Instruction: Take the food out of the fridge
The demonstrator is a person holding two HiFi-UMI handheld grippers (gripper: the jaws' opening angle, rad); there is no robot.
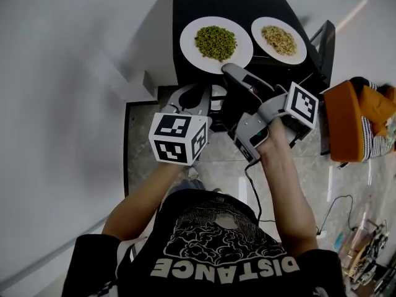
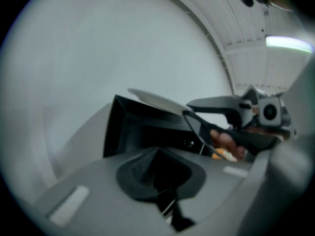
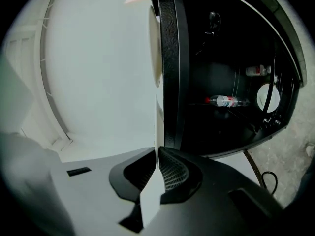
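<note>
White round plate (image 1: 189, 42) of green peas (image 1: 215, 43): right gripper (image 3: 158, 173) clamped on thin rim; left gripper (image 2: 165, 191) closed, empty.

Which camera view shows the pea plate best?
The head view: the pea plate is seen whole from above, with the peas plain. The right gripper view shows only its rim edge-on. The left gripper view shows its underside from low, no peas.

Left claw (image 2: 168, 205) blurred and dark; bottle (image 3: 227, 101) label unreadable
</note>
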